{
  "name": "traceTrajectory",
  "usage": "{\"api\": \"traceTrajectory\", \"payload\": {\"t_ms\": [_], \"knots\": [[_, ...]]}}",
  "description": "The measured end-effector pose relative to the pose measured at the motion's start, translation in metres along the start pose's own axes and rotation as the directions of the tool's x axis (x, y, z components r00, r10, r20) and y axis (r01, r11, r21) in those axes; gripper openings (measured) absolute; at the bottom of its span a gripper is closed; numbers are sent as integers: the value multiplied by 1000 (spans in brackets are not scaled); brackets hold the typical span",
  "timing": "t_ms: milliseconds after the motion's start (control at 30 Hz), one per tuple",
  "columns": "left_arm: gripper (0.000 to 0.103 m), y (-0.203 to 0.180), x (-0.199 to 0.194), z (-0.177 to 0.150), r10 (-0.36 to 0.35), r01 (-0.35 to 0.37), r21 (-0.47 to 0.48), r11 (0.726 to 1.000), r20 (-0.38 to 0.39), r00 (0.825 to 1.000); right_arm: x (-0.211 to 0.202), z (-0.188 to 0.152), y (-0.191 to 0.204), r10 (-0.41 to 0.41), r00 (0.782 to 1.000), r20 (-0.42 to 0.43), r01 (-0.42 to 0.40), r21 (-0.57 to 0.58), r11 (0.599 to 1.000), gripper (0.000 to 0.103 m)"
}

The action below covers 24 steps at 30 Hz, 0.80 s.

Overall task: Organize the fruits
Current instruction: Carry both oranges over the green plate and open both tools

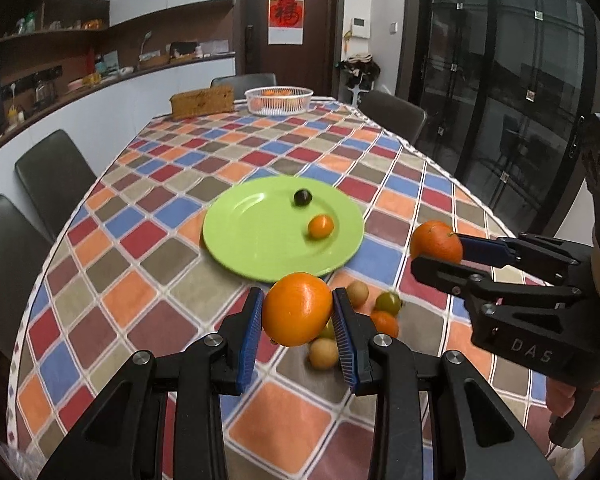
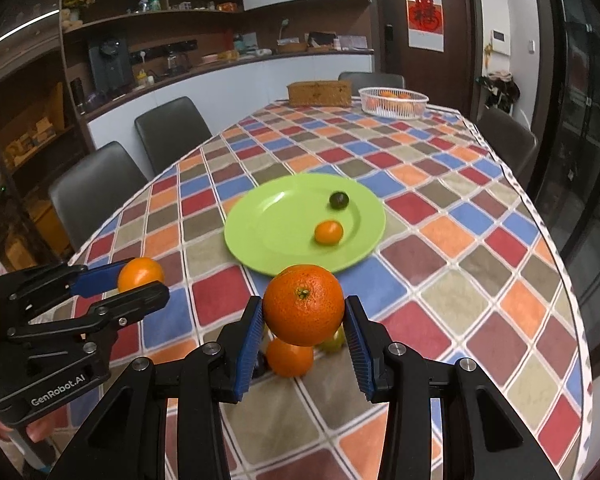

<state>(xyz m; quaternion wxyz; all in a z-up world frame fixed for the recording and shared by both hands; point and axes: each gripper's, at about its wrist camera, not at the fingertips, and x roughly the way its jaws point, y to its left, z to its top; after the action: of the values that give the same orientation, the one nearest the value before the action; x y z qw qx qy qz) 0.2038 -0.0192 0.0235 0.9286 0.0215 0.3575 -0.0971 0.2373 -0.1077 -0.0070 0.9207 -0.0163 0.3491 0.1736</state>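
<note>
The green plate [image 1: 260,248] on the worktop [image 1: 172,216] holds a small orange fruit [image 1: 321,226] and a dark fruit [image 1: 302,197]. Left hand-held gripper [image 1: 298,314] clamps a smooth orange [image 1: 297,309]; right hand-held gripper [image 2: 304,316] clamps a stemmed orange [image 2: 303,305], both near the plate's front rim.

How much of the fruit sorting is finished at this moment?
Done: a small orange fruit and a dark round fruit lie on the green plate. In hand: each gripper clamps an orange. Left: several small fruits on the checkered tablecloth.
</note>
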Motion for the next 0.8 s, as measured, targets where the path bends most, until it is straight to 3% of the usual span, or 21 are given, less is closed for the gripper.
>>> {"api": "traceTrajectory", "payload": {"t_ms": [533,800], "knots": [[34,23,51,60,-37,37,11,999,2,999,47,63,-13,-2,1000,2,3,-36,999,41],[34,39,89,85,-52,52,-14,999,-34,998,85,88,-22,38,998,-46,-40,-29,999,41]]}}
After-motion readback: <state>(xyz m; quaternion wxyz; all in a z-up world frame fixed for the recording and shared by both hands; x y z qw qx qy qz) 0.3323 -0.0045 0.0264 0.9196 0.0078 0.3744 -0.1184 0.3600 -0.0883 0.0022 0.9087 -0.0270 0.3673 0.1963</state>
